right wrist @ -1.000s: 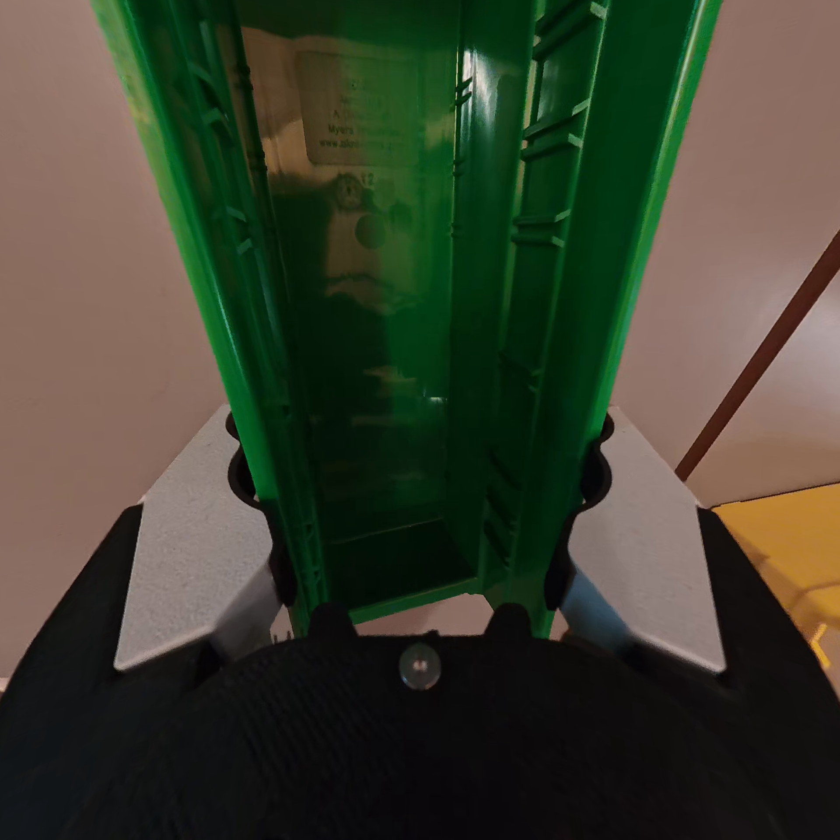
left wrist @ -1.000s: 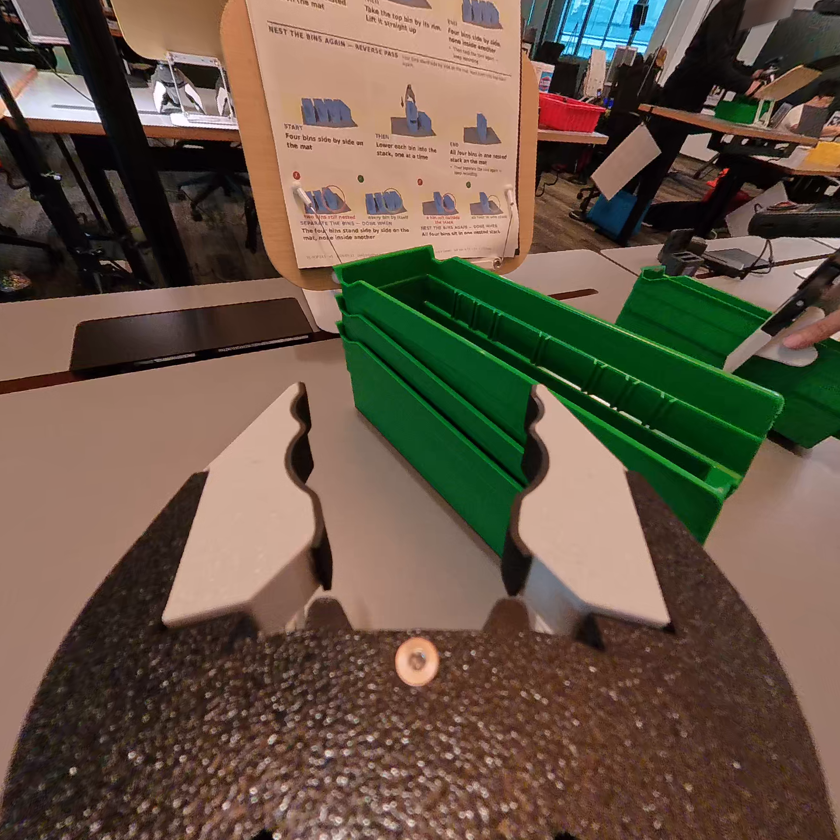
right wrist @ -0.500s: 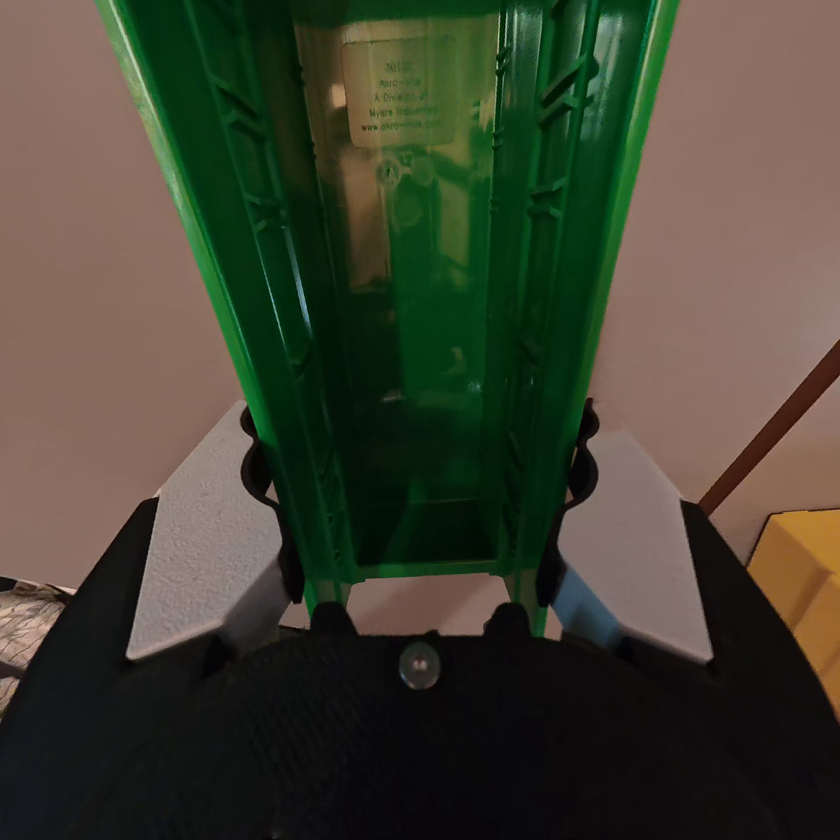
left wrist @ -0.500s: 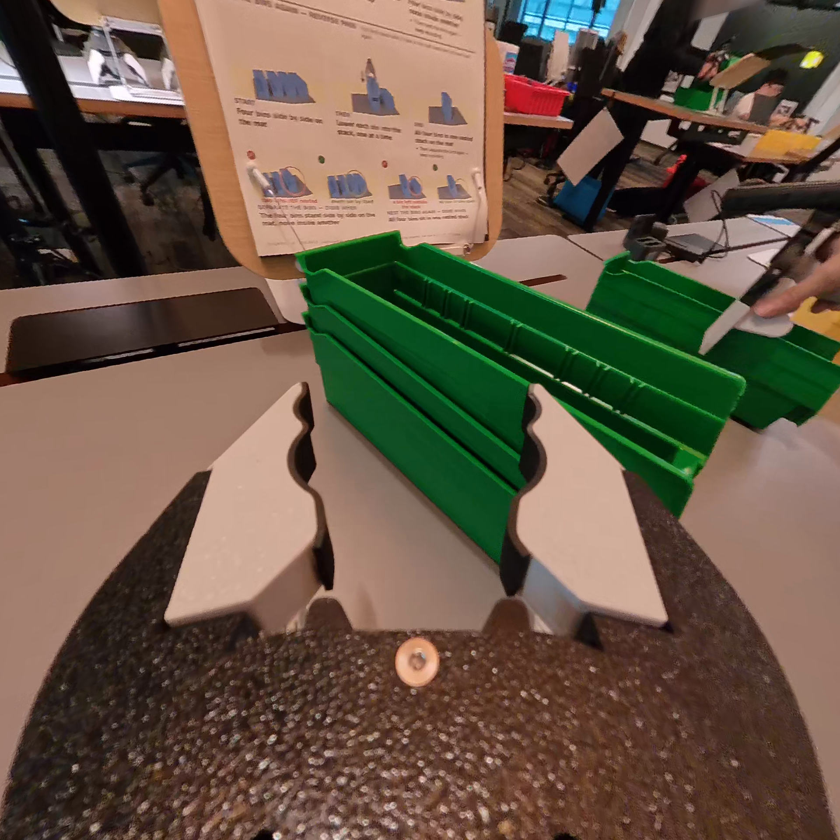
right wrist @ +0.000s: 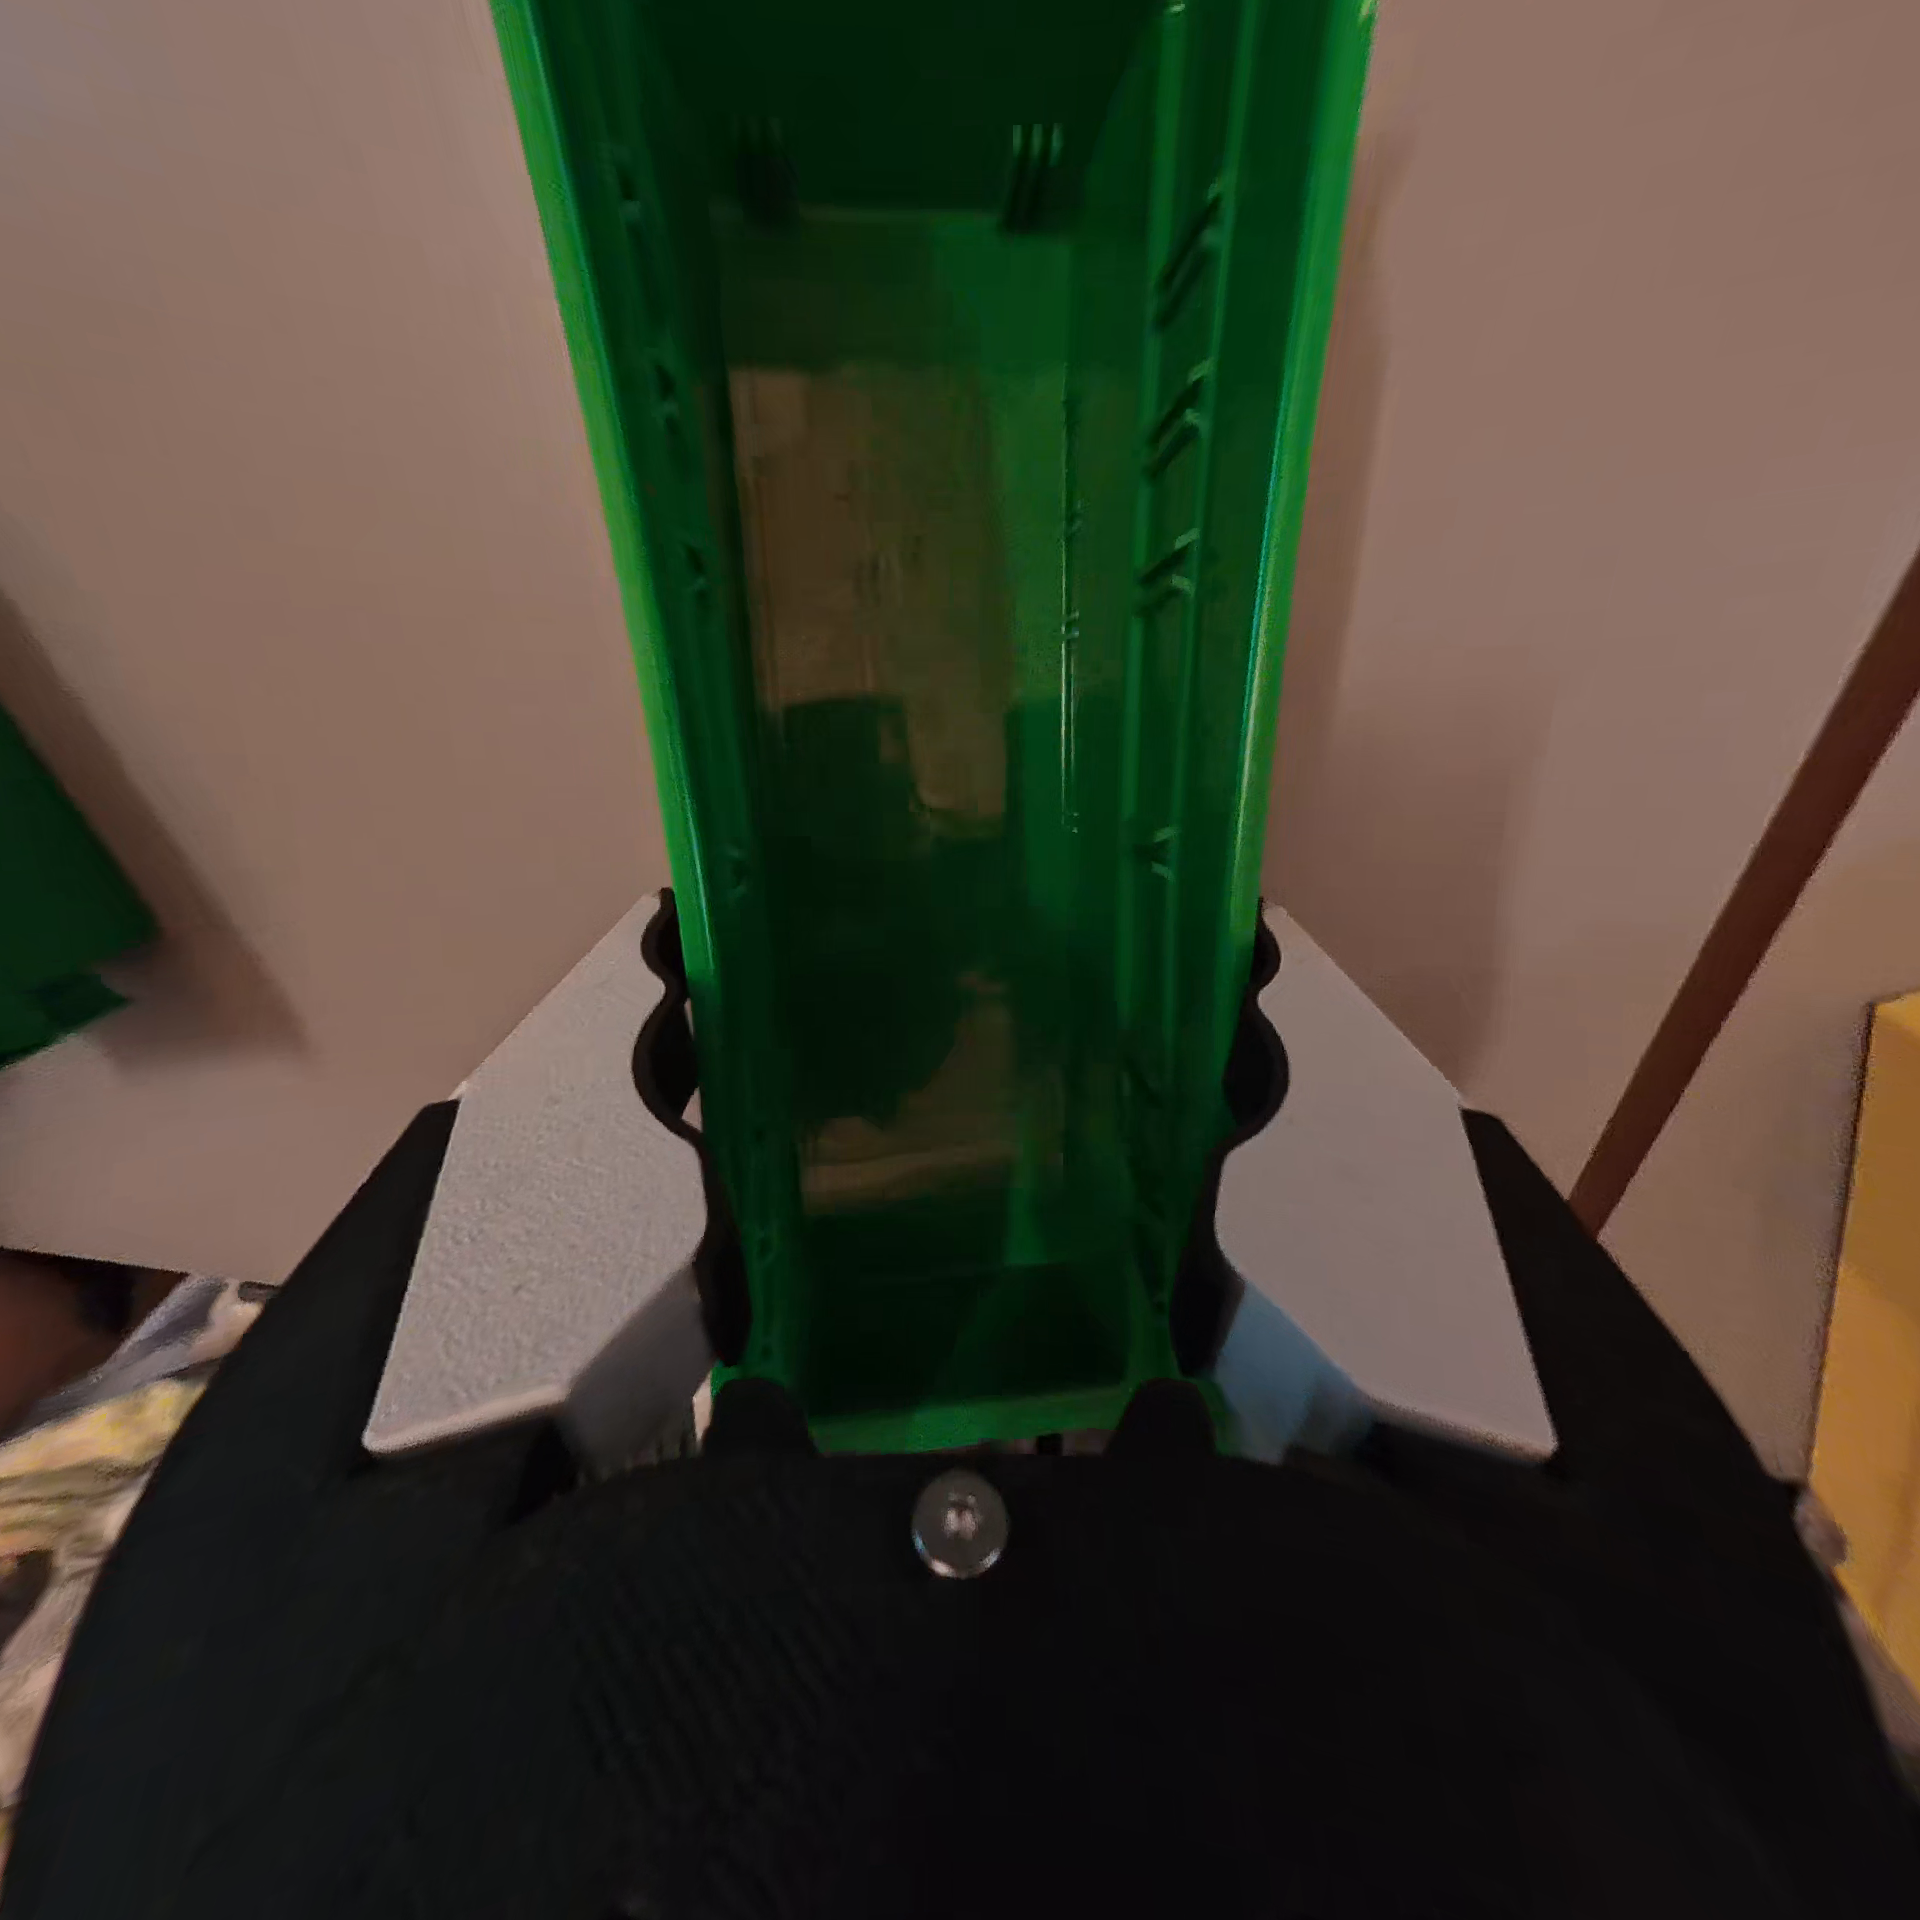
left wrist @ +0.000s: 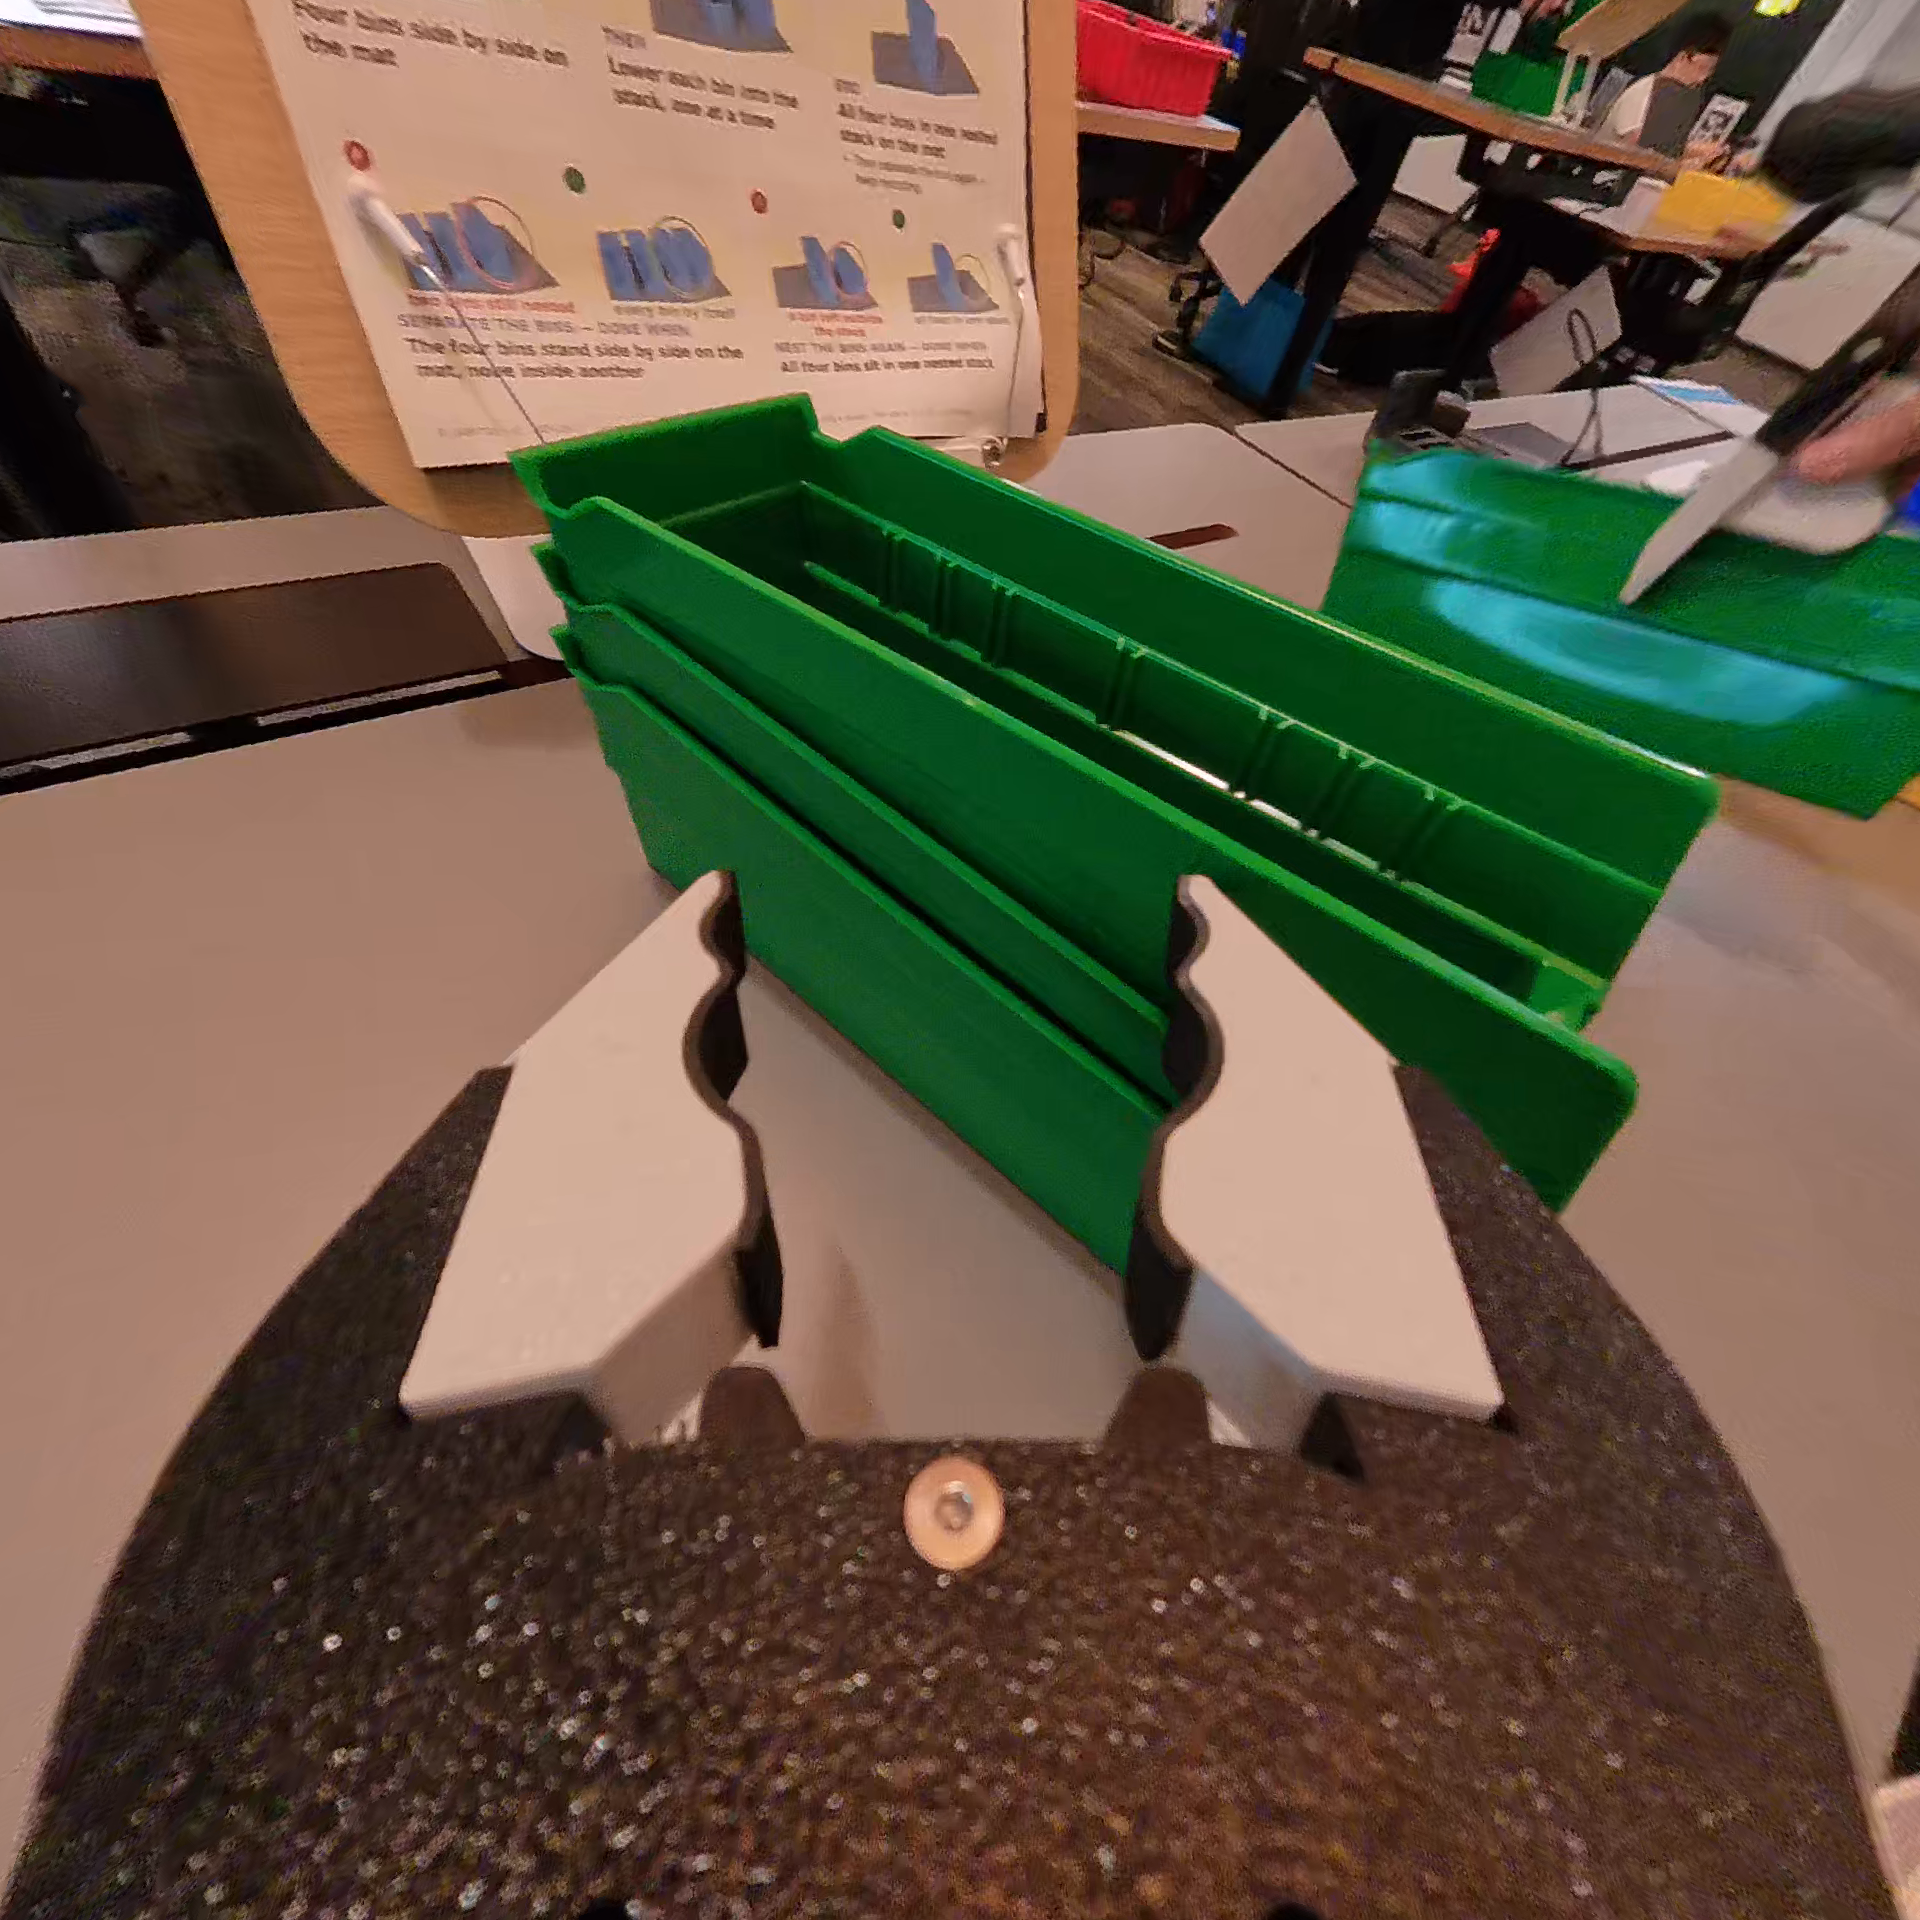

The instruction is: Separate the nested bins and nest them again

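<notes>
A stack of nested green bins [left wrist: 1039,790] stands on the grey table, seen end-on and running away to the right. My left gripper [left wrist: 956,935] is open and empty, close in front of the stack's near long wall. My right gripper [right wrist: 961,925] is shut on a single green bin [right wrist: 935,623], its fingers clasping both long walls at the near end. That bin [left wrist: 1610,644] and the right gripper [left wrist: 1745,499] also show blurred at the far right of the left wrist view, apart from the stack. A corner of the stack [right wrist: 52,883] shows at the right wrist view's left edge.
An instruction board [left wrist: 665,208] stands right behind the stack. A dark strip [left wrist: 239,655] is set in the table at the left. A yellow object [right wrist: 1881,1247] and a brown seam [right wrist: 1766,852] lie to the right of the held bin. Other desks stand behind.
My left gripper has moved closer to the stack. My right gripper has moved with the single bin: its far end wall and the stack's corner have come into the right wrist view.
</notes>
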`<state>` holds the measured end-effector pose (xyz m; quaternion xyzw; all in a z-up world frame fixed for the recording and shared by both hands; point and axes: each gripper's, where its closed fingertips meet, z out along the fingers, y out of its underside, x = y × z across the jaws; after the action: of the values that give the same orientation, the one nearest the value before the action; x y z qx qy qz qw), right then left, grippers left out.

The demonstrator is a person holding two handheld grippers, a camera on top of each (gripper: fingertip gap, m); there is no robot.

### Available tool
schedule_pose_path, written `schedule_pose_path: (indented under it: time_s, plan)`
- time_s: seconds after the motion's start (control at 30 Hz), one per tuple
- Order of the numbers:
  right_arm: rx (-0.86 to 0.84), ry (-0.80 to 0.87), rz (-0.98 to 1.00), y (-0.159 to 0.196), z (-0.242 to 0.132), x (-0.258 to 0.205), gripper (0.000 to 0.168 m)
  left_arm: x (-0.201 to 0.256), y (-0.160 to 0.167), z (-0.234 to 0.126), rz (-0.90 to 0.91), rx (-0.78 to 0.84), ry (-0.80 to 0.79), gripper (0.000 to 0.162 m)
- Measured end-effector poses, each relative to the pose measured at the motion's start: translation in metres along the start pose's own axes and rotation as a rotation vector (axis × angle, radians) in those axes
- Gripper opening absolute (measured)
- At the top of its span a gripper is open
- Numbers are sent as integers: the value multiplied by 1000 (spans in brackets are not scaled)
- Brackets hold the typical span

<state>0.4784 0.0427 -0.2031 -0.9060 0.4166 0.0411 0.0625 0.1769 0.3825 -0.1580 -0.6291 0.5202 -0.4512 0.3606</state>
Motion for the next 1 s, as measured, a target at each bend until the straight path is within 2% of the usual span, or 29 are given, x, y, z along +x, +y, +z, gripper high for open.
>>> schedule_pose_path:
  time_s: [0.1,0.17,0.27,0.57,0.67,0.8,1.0]
  plan:
    - [11,23,-3,-4,-31,-18,103,-7,-3,2,-15,14,-36,82]
    - [13,45,-34,-8,-52,-35,102,-3,-4,3,-28,23,-8,76]
    - [47,42,-78,-17,-78,-72,103,-13,-8,-2,-15,33,-45,82]
    - [121,-128,-250,-28,-143,-269,105,-40,-13,-23,-51,51,-110,87]
    - [123,-140,-277,-31,-144,-329,105,-42,-18,-33,-52,66,-113,89]
    - [85,-164,-280,-22,-126,-387,105,-41,-26,-47,-52,111,-99,88]
    - [77,-47,-219,-19,-91,-398,105,-53,-37,-74,-86,181,-109,88]
